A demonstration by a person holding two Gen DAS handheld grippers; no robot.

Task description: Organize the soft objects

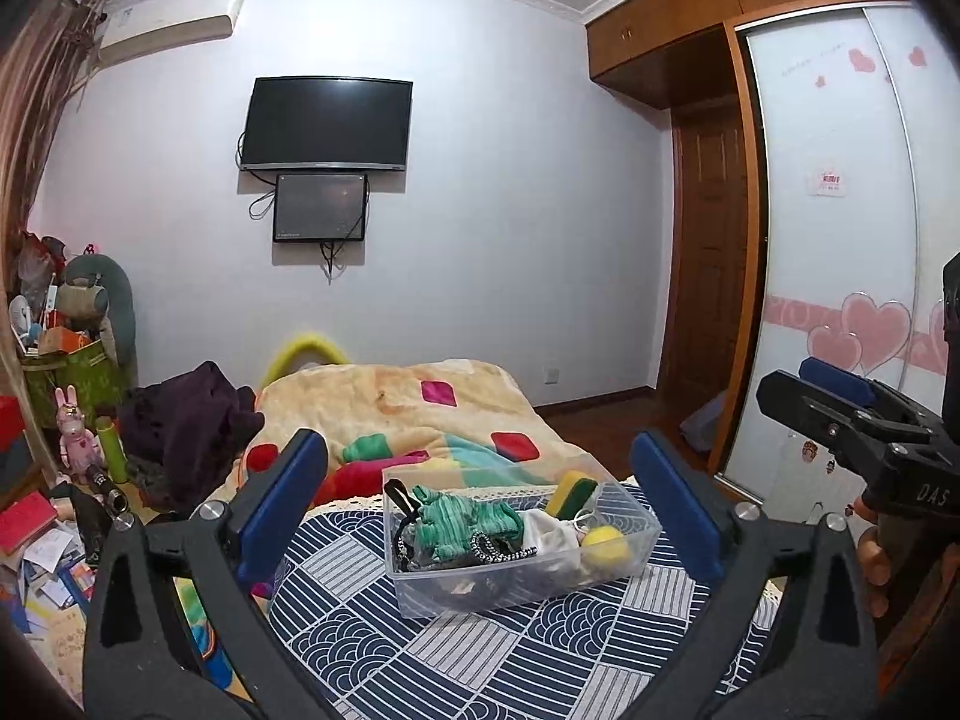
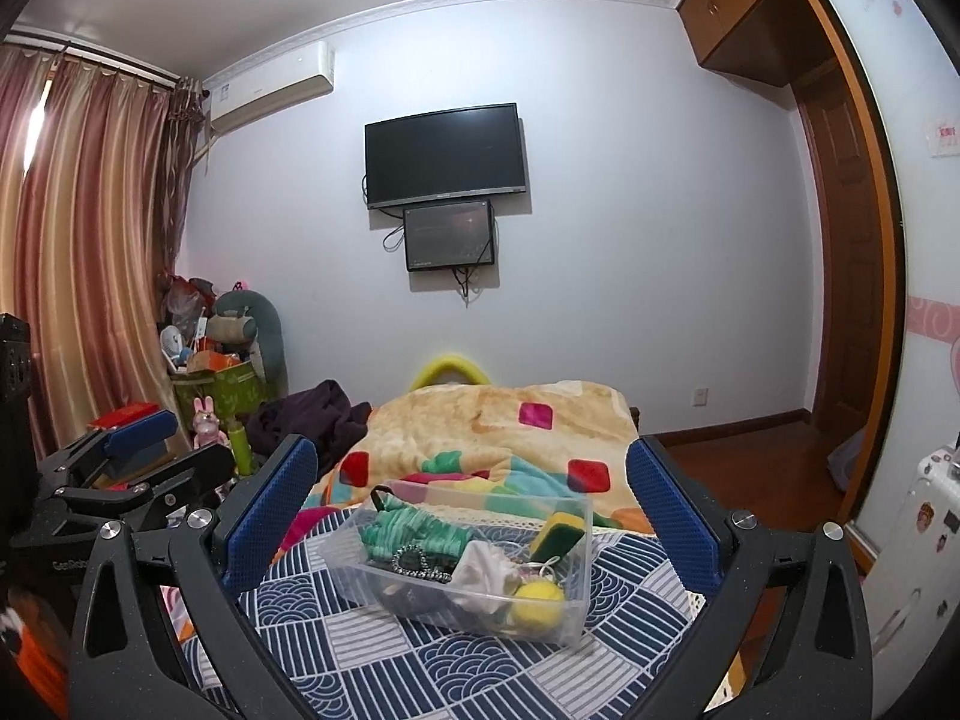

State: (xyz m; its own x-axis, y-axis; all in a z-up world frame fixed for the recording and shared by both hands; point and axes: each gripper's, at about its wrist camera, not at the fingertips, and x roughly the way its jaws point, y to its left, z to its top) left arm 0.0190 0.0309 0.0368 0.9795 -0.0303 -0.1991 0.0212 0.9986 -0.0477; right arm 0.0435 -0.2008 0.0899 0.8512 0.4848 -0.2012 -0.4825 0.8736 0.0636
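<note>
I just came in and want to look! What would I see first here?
First, the clear plastic box on the blue patterned bedspread, holding a green knitted thing, a yellow ball and a yellow-green sponge. Behind it lies a colorful blanket, and a black TV hangs on the wall.

Wall-mounted television (image 1: 327,123) above smaller screen (image 1: 320,207); striped curtains (image 2: 84,252) at left.

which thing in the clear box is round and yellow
The yellow ball, in the clear box's near right corner. The sponge is yellow too, but flat-sided with a green layer.
</note>
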